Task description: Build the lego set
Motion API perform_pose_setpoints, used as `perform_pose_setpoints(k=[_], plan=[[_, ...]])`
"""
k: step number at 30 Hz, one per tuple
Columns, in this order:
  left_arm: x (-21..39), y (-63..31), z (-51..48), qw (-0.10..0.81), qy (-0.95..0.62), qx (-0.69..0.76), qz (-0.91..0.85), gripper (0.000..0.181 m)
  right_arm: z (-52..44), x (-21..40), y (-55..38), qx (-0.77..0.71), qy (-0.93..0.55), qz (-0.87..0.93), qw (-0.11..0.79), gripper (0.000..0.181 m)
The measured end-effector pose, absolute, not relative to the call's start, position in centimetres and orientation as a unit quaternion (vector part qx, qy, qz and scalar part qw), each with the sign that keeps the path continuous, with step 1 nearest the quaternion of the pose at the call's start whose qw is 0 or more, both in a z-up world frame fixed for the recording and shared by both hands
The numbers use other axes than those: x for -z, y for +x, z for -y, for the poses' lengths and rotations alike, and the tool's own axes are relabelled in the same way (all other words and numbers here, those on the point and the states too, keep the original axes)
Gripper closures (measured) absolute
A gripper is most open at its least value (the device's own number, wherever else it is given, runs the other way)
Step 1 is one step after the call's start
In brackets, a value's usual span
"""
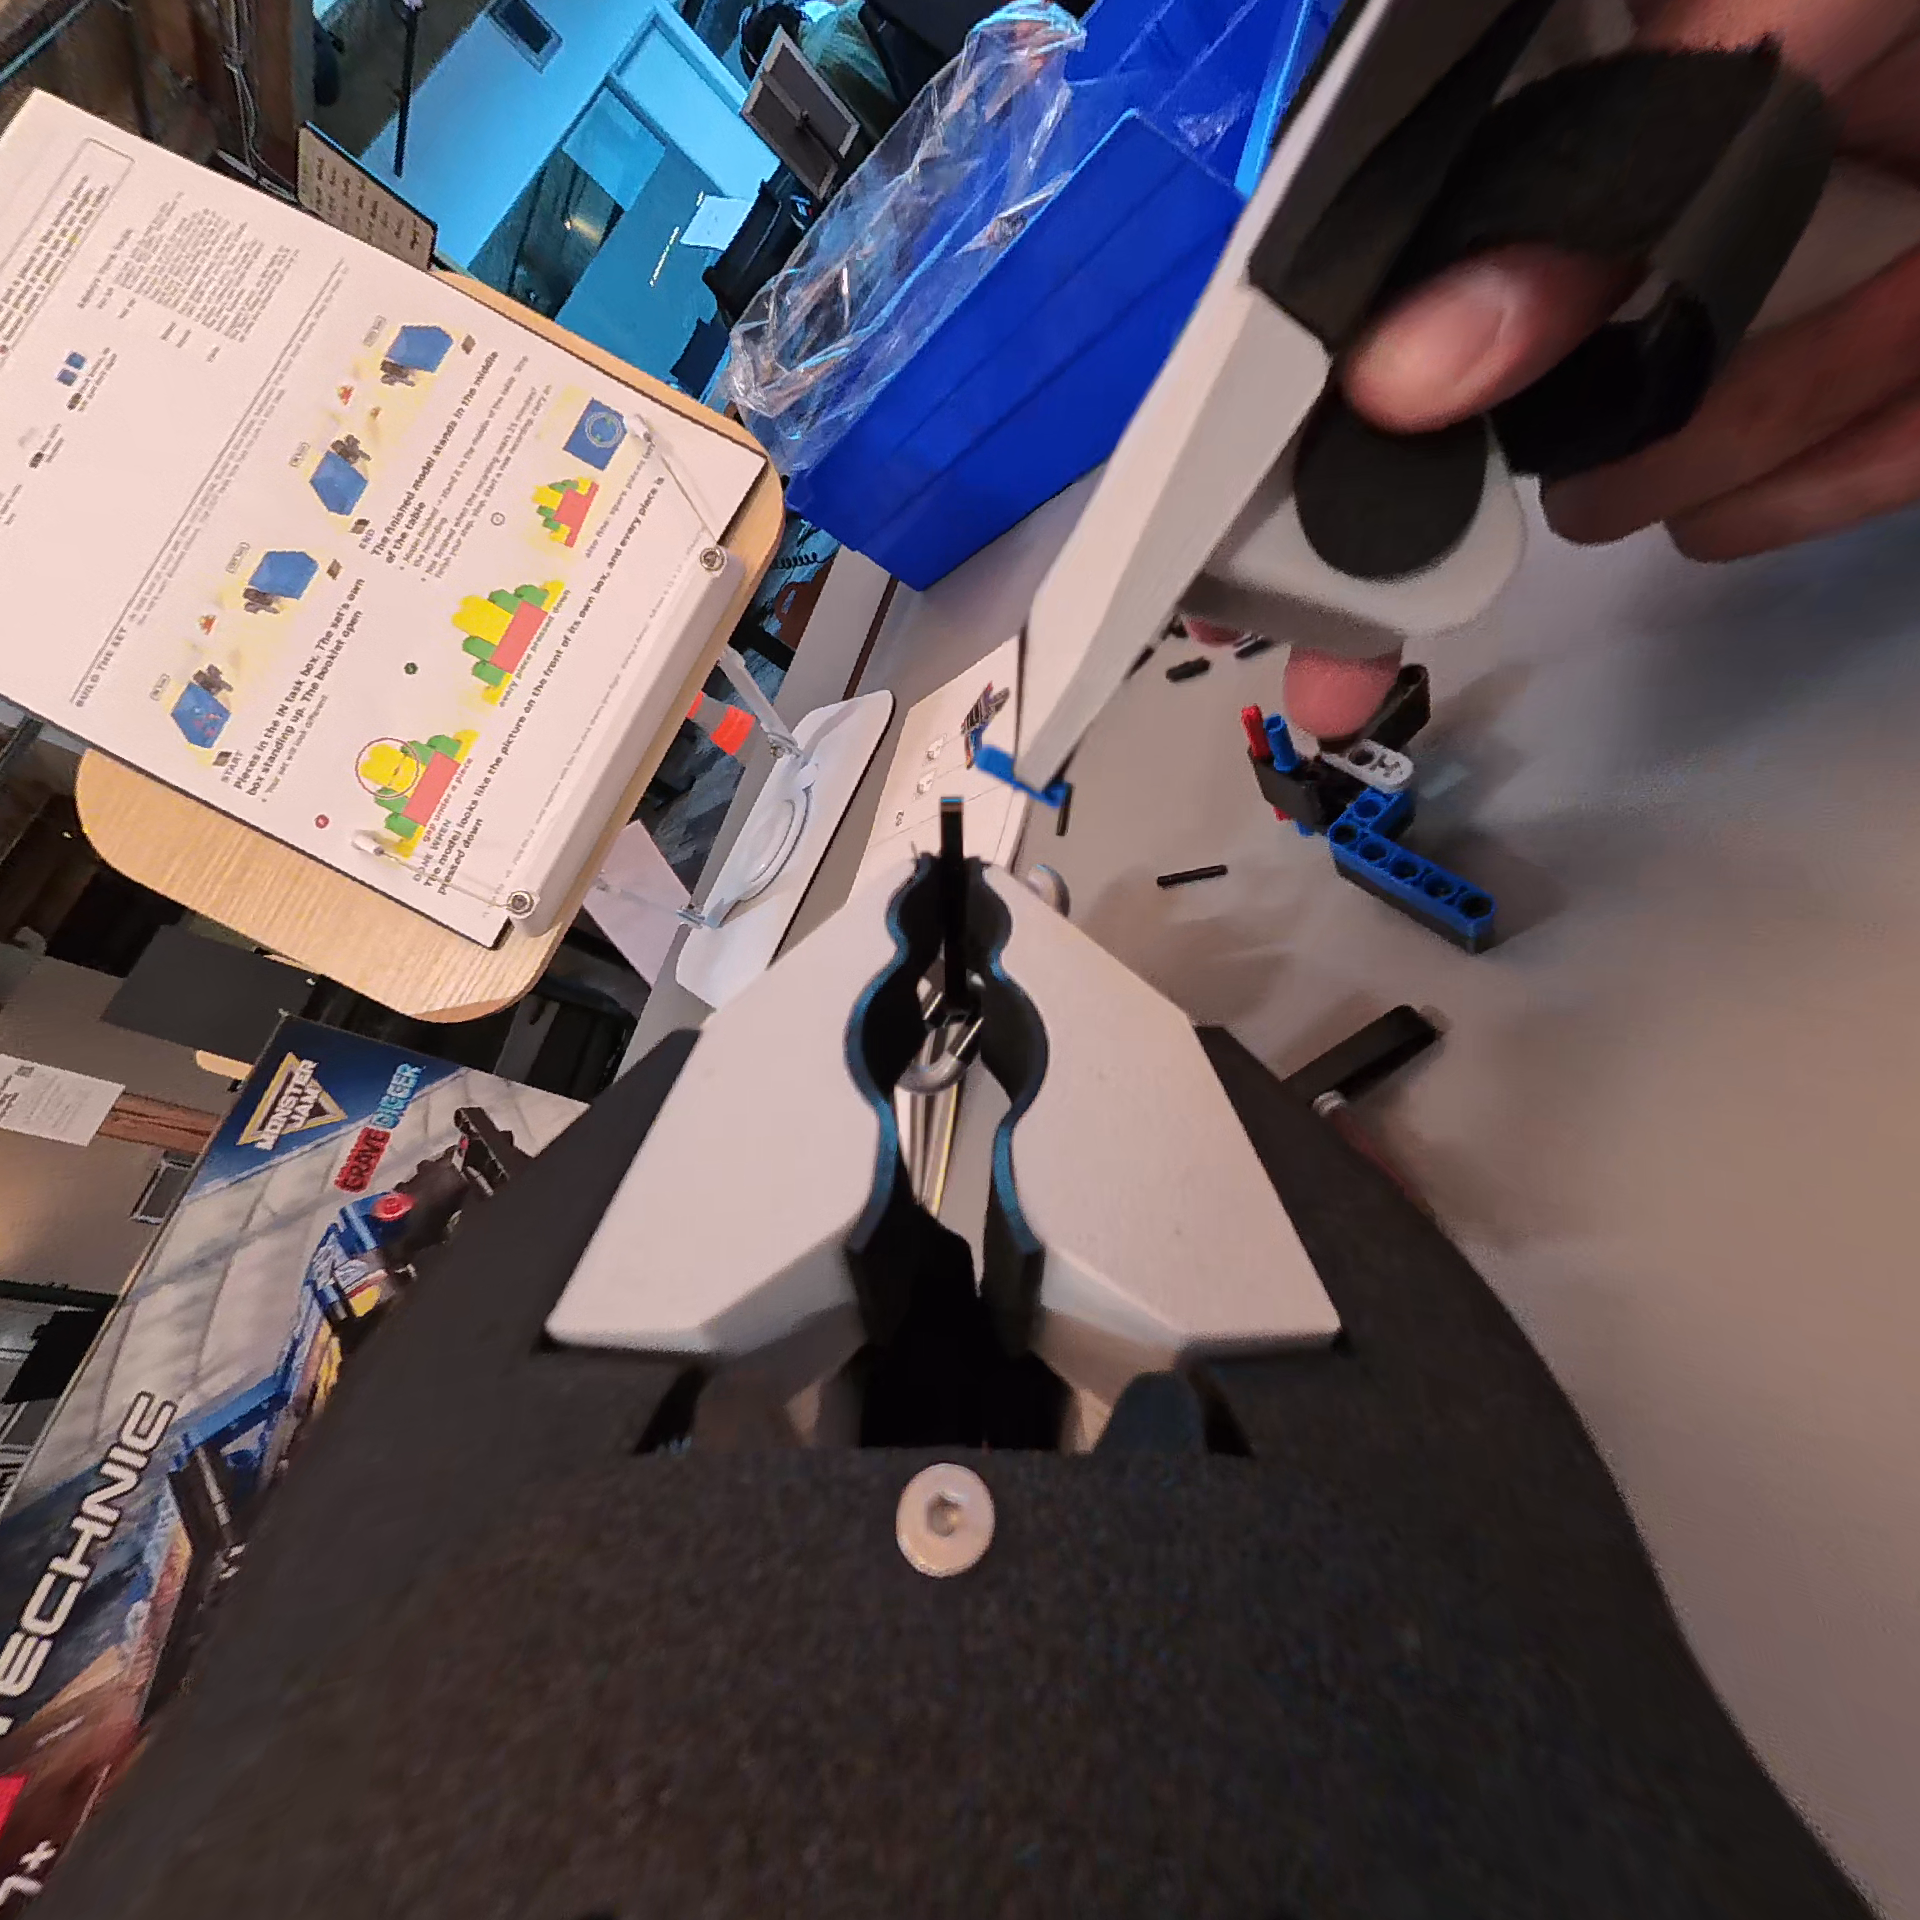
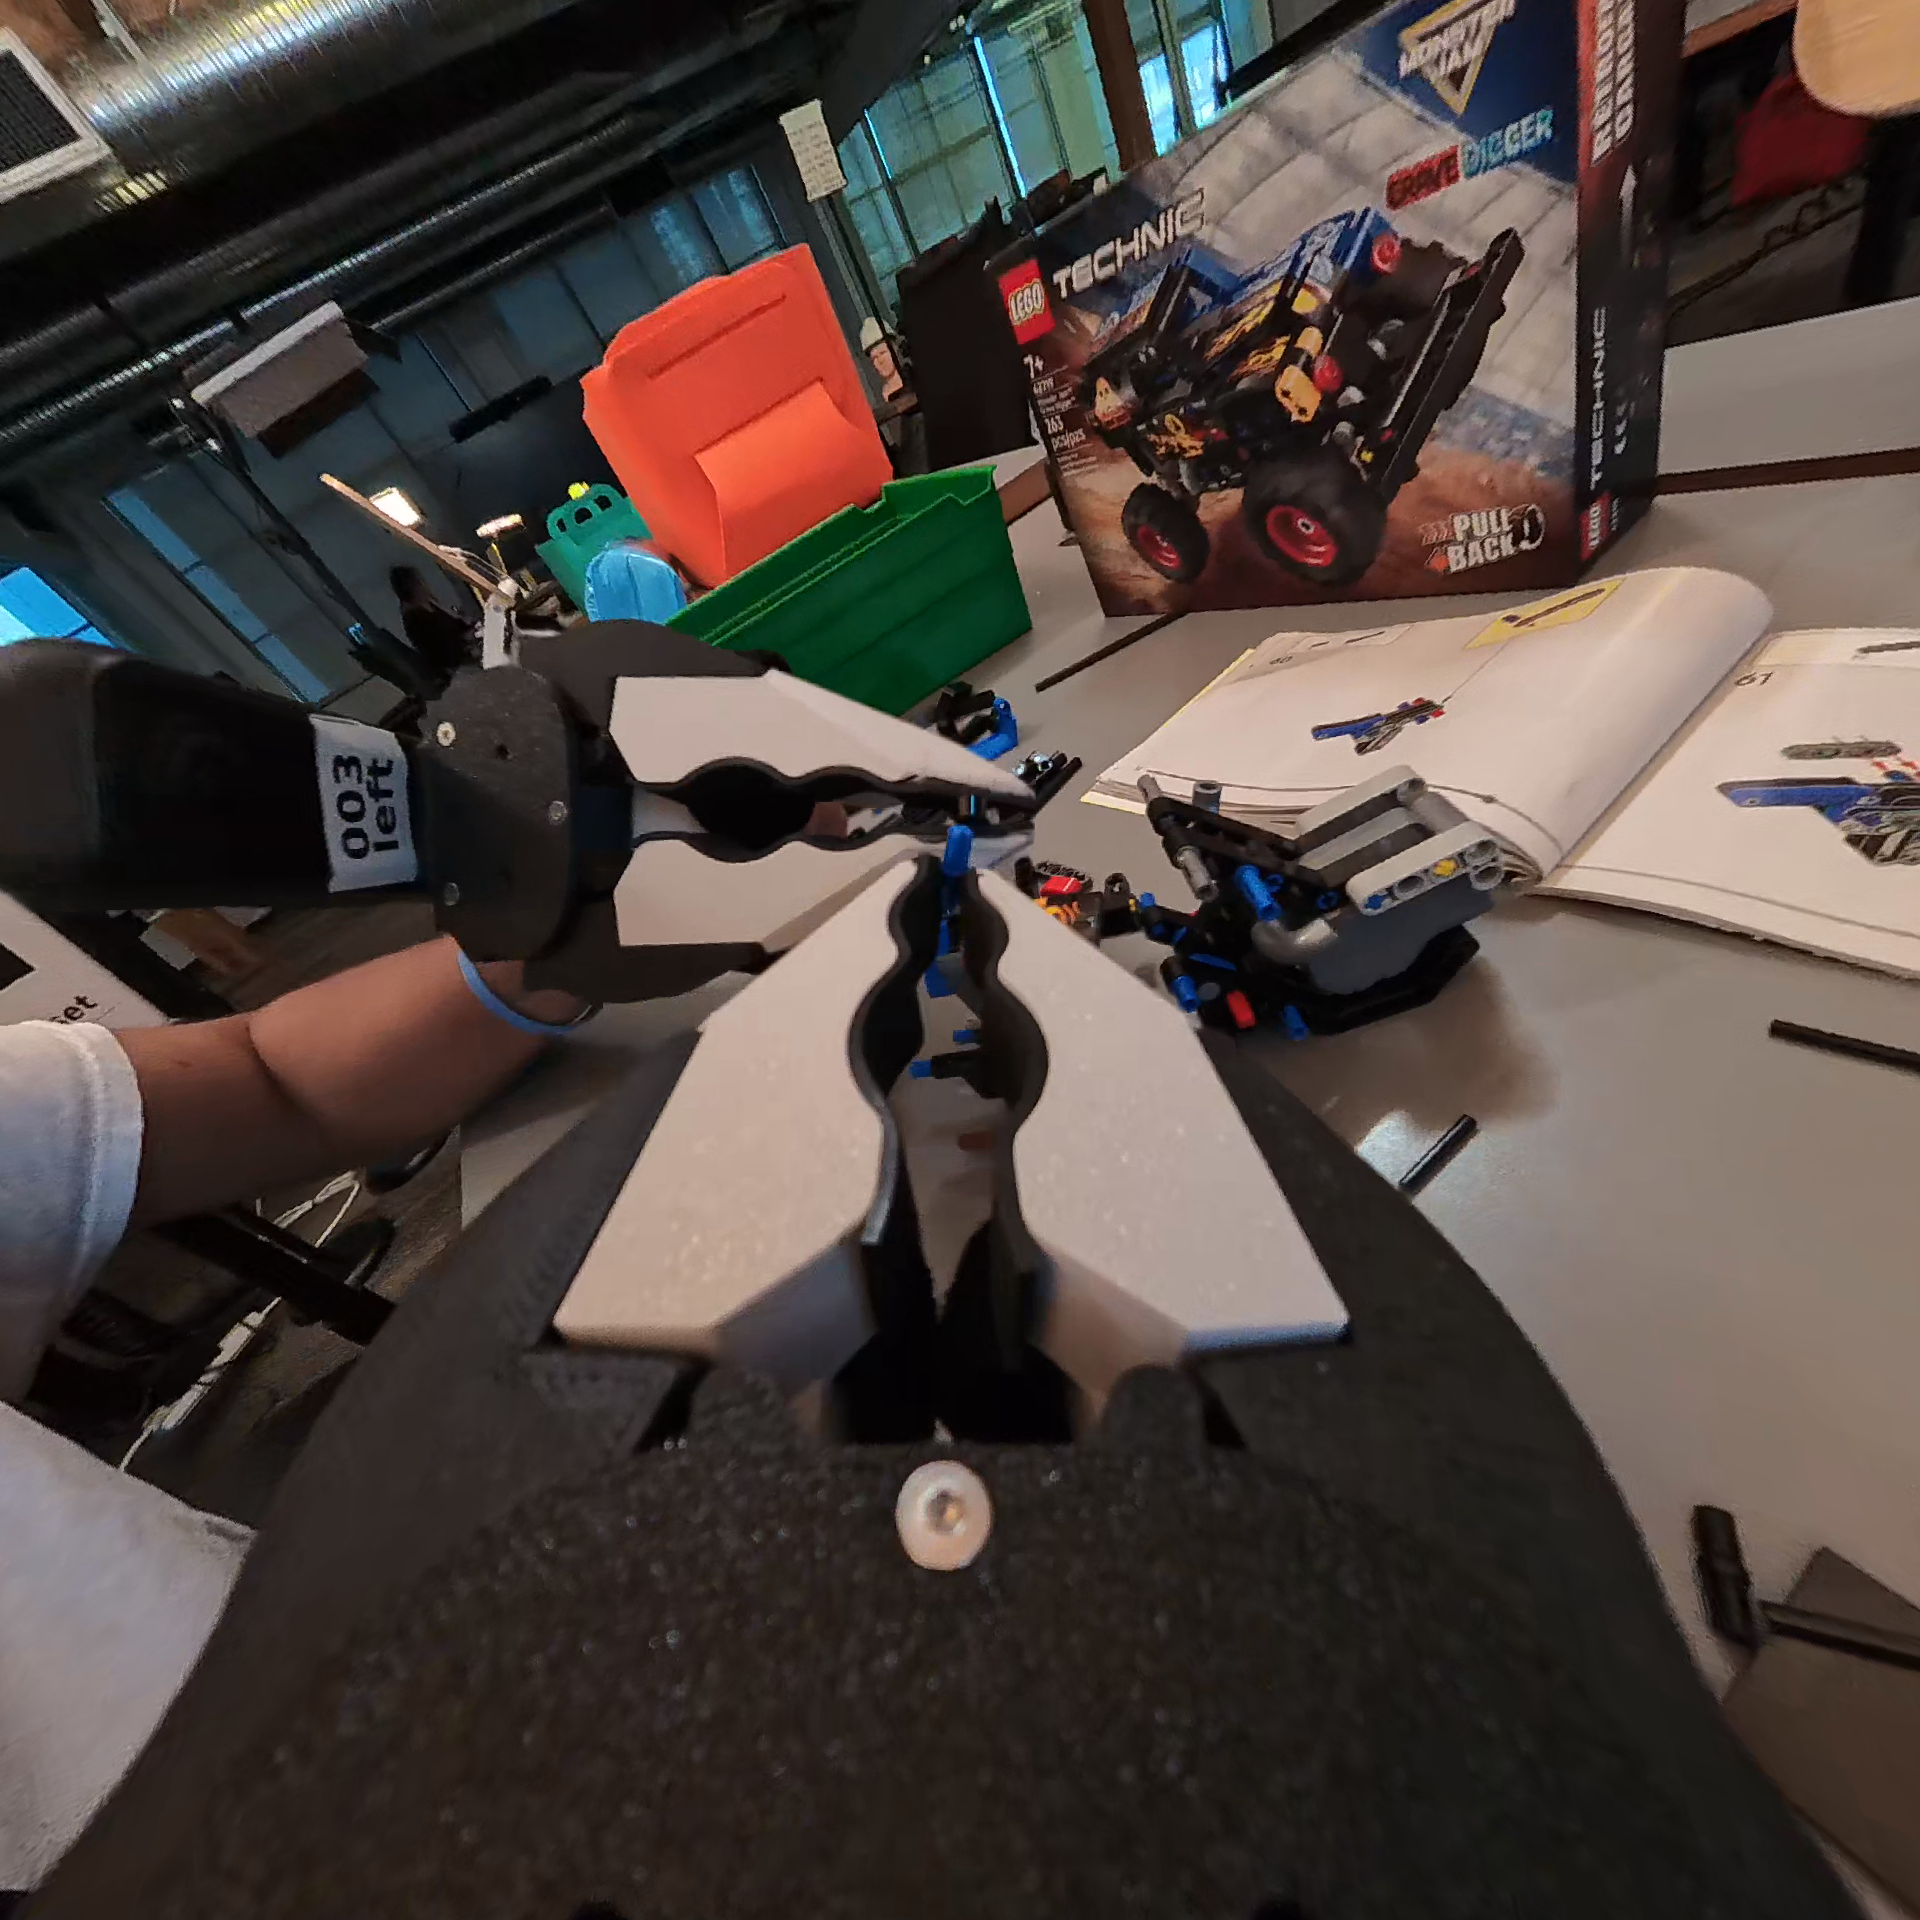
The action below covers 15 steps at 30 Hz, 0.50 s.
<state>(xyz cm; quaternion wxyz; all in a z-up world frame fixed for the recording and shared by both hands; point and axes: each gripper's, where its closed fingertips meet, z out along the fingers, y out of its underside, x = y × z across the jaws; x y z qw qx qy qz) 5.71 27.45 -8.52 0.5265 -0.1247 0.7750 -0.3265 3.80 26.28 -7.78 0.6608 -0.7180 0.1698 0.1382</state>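
My left gripper (image 1: pixel 951 871) is shut on a thin black axle (image 1: pixel 951 844) that sticks out past its tips. My right gripper (image 2: pixel 951 883) is shut on a small blue pin piece (image 2: pixel 956 854). The two tips almost meet above the grey table. In the right wrist view the left gripper (image 2: pixel 1013 805) comes in from the left, its black axle (image 2: pixel 971 805) just above the blue piece. In the left wrist view the right gripper (image 1: pixel 1039 777) reaches down from the upper right with the blue piece (image 1: pixel 1013 771). The part-built model (image 2: pixel 1320 904) sits on the table behind them.
An open instruction booklet (image 2: pixel 1558 727) and the set's box (image 2: pixel 1330 364) lie to the right, with a green bin (image 2: pixel 883 582) behind. Loose black pins (image 2: pixel 1434 1153) are scattered on the table. A blue bin (image 1: pixel 987 416), a sheet on a stand (image 1: pixel 343 520) and a blue beam assembly (image 1: pixel 1392 862) are in the left wrist view. My two grippers' fingertips are within a few centimetres of each other.
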Motion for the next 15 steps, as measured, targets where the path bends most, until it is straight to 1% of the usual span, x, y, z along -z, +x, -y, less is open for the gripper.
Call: perform_pose_setpoints(k=[5, 9, 15], plan=[[9.6, 4.8, -26.2, 0.534, -0.061, 0.296, -0.79, 0.18, -25.7, 7.2, 4.4, -0.138, -0.711, -0.163, 0.67, 0.179], [10.1, 4.3, -25.5, 0.537, -0.029, 0.281, -0.795, 0.18, -26.1, 8.4, 3.0, -0.163, -0.743, -0.129, 0.636, 0.179], [10.8, 4.1, -25.5, 0.561, 0.014, 0.236, -0.794, 0.18, -26.0, 9.2, 2.7, -0.156, -0.773, -0.095, 0.608, 0.179]])
